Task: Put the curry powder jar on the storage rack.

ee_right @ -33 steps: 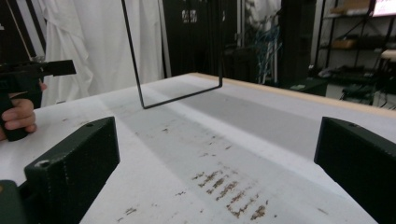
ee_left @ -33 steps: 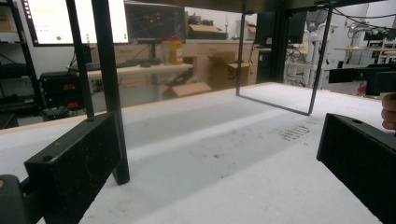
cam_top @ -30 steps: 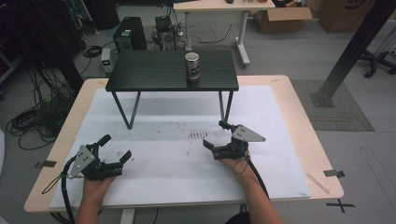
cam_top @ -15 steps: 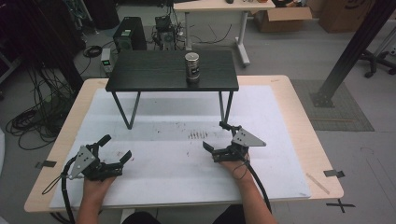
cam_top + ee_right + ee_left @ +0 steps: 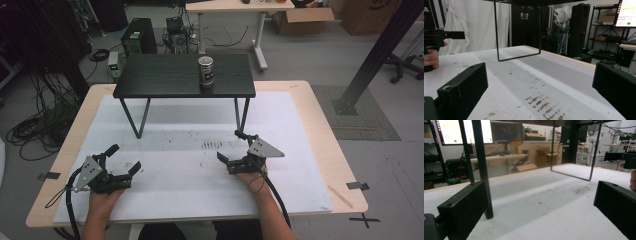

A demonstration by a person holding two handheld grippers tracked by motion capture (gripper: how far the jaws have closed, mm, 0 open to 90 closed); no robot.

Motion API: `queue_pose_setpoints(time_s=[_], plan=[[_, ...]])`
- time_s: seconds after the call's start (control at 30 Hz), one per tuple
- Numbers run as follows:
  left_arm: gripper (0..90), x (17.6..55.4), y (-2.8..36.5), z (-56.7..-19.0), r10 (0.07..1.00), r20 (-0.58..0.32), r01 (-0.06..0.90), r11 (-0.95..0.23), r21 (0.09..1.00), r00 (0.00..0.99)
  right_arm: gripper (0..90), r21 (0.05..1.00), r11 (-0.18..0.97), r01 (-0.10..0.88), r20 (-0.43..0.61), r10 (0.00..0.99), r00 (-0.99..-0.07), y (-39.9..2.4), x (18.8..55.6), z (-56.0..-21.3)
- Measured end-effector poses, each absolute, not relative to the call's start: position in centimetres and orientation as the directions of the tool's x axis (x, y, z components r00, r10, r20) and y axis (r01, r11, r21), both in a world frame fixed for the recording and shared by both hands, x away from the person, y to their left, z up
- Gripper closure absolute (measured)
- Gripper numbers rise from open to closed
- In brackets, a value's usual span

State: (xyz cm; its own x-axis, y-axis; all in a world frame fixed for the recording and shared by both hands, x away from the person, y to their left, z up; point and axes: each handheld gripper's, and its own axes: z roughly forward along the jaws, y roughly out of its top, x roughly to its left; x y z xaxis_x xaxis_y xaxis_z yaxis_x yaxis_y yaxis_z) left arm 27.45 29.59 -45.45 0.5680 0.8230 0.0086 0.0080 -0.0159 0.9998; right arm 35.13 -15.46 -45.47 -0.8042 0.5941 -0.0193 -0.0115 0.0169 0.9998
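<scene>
A: On the small black table (image 5: 165, 80) at the far end, near its right front edge, a can (image 5: 205, 73) stands upright, its long axis vertical. That is the nearest thing either tool could go for.

B: And the tools?

A: Both rest low on the white mat (image 5: 190, 200), well apart from the can. The right gripper (image 5: 235, 145) has its jaws spread wide with nothing between them; the can lies at about eleven o'clock from it, up and away. The left gripper (image 5: 125, 159) is spread and bare as well; from there the can sits at about one o'clock.

B: Which is nearer?

A: The right one, I judge. It would have to rise to the raised top and come at the can from the side, jaws straddling the upright wall.

B: Anything in the can?

A: Its top looks closed, but it is too small to say for certain. The black table bears nothing else.
</scene>
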Motion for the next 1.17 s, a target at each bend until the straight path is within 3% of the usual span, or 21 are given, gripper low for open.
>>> queue_pose_setpoints(time_s=[1.17], plan=[[0.4,27.48,29.61,-45.45,0.823,0.006,0.01,-0.015,1.0,0.568,0.0,1.0,0.018,-0.015,-0.023,0.595,-0.804,-15.44,35.08,-45.47]])
